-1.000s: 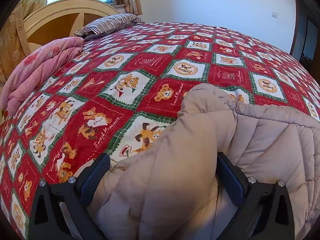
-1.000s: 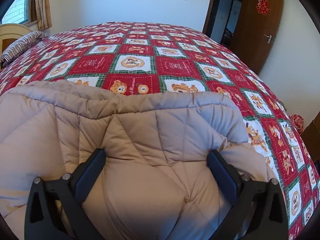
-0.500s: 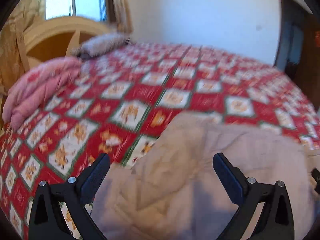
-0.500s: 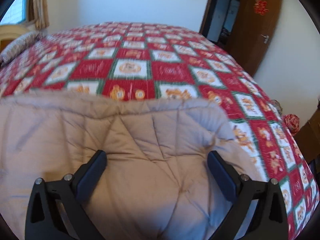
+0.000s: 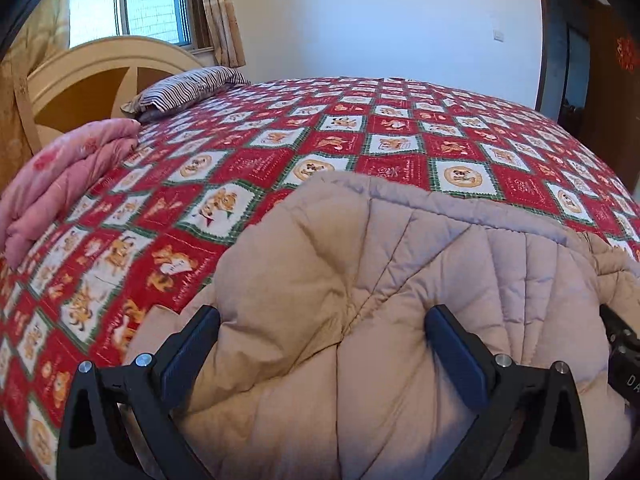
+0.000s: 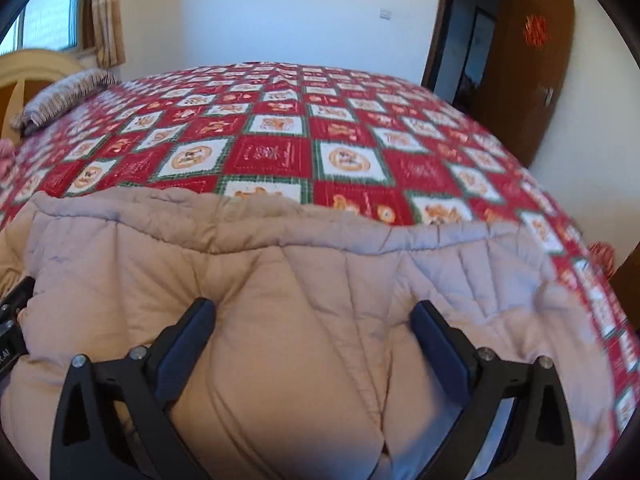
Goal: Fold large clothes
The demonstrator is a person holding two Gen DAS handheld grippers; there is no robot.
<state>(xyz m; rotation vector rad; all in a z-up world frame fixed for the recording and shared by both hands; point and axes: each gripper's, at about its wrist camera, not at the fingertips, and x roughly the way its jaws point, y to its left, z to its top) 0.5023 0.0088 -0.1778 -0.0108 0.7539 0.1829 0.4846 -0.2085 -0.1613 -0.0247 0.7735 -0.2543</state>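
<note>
From the left wrist view, the left gripper (image 5: 322,330) has its two dark blue-padded fingers (image 5: 188,354) spread wide, with a bulge of the beige quilted padded coat (image 5: 360,280) swelling up between them. The pads press against the puffy fabric on either side, but whether they truly pinch it I cannot tell. The coat lies on the near part of the bed, on the red, white and green patchwork bedspread with teddy-bear prints (image 5: 260,168). Its stitched far hem runs across the middle of the view. This side alone shows the folded pink floral quilt (image 5: 60,184) at the bed's left edge, near the cream curved wooden headboard (image 5: 100,68) and the striped pillow (image 5: 184,90). At the right rim a piece of black gripper hardware (image 5: 622,356) peeks in over the coat.

From the right wrist view, the right gripper (image 6: 314,326) is likewise wide apart, its fingers (image 6: 440,344) sunk into the coat (image 6: 280,280), the grip itself unclear. Only here does the brown wooden door (image 6: 528,76) stand fully in sight, open beside a dark doorway, and the bed's right edge falls away just past the coat. Beyond the hem, the bedspread (image 6: 340,128) stretches bare to the far white wall (image 6: 280,8). The striped pillow (image 6: 64,96) sits far left.
</note>
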